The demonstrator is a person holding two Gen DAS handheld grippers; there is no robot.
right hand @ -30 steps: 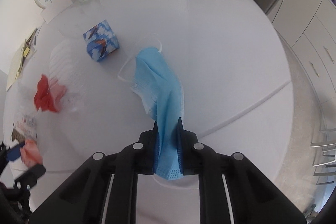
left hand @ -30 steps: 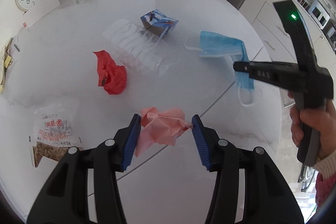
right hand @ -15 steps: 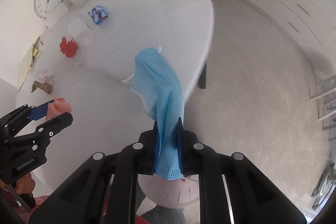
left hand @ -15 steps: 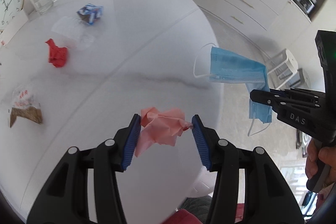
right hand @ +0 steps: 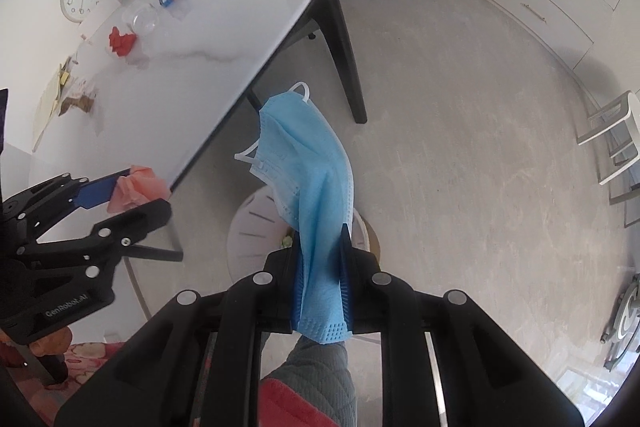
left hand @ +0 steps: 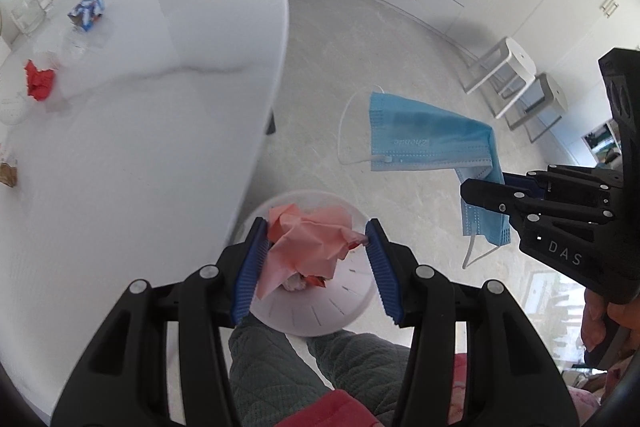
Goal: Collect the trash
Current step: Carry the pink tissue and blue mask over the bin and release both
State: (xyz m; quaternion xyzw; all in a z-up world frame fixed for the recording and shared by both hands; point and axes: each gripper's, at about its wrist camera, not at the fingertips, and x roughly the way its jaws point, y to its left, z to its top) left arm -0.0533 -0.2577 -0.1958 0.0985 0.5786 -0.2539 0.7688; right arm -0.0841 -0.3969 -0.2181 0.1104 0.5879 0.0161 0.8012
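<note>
Trash bin [left hand: 320,311] sits on the floor beneath the left gripper [left hand: 316,255], clamped on pink paper [left hand: 308,243], while the right gripper [right hand: 322,283] pinches a blue mask [right hand: 308,163].

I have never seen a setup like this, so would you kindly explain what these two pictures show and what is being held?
A person carries a handheld two-finger gripper in each hand; each picture comes from a camera on one gripper. The left gripper clamps crumpled pink paper. The right gripper is shut on a blue face mask. Both hang above a white bin on the floor. On the white table lie a red wrapper and a small blue carton.
</note>
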